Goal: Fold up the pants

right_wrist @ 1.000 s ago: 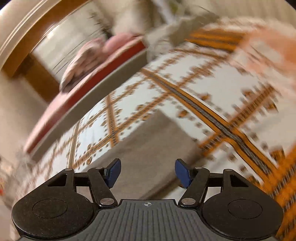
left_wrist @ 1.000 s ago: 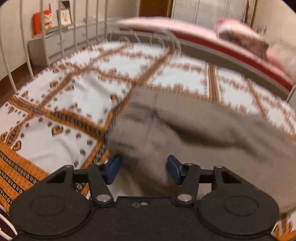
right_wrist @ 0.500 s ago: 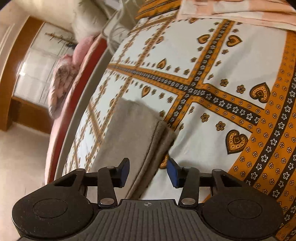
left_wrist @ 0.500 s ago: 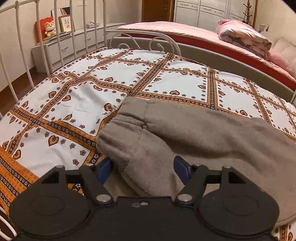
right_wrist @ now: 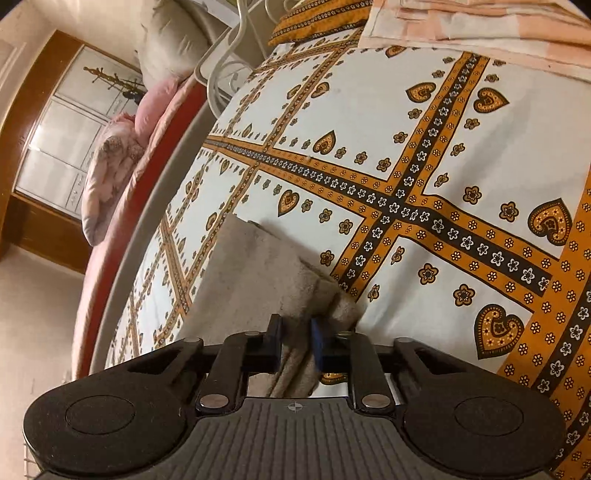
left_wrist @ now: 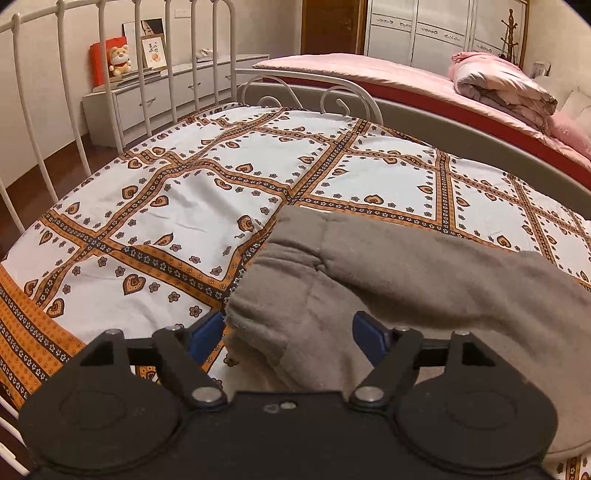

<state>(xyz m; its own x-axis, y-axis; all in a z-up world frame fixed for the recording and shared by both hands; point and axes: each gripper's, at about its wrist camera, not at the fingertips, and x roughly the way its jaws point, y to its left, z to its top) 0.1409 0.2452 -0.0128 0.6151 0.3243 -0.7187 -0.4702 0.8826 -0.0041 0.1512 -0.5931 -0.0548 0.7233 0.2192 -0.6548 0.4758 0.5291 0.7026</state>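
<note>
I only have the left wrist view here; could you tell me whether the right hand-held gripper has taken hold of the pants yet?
Observer: Yes. The right hand-held gripper has just been closing, and its pads now pinch a folded edge of the grey pants.
Operator: Thank you. Which part of the pants is that?
Observer: A narrow end with several layers stacked; I cannot tell whether it is the cuffs.
Operator: And what lies beyond that end?
Observer: A peach cloth lies folded at the far side of the patterned bedsheet, apart from the pants.
</note>
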